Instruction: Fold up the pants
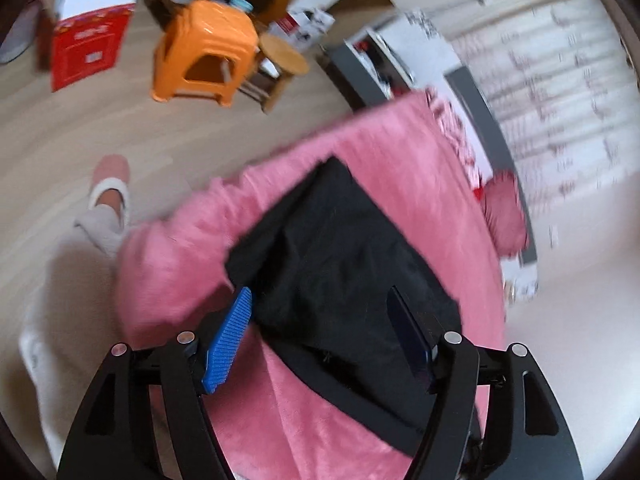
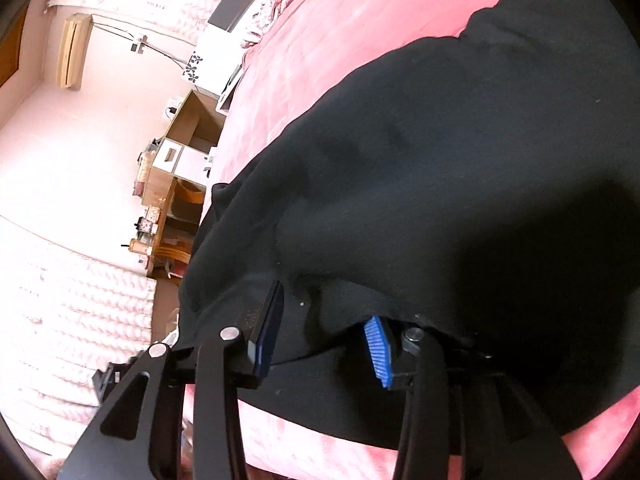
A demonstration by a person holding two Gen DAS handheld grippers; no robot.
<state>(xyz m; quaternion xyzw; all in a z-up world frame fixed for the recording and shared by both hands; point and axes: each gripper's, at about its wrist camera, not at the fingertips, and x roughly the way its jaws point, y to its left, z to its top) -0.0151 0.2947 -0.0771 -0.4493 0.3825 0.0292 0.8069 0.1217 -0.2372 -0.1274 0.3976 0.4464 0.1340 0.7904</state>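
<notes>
We see the left gripper [image 1: 320,300] with jaws spread wide, nothing between them, poised above the black pants [image 1: 340,248]. The right gripper [image 2: 326,312] also has its jaws apart; black cloth drapes over its right finger, and the left finger [image 2: 270,320] lies against the fabric. The pants lie spread on a pink blanket [image 1: 400,152]. Beyond, on the floor, we note an orange stool [image 1: 204,52] and a red box [image 1: 86,46].
</notes>
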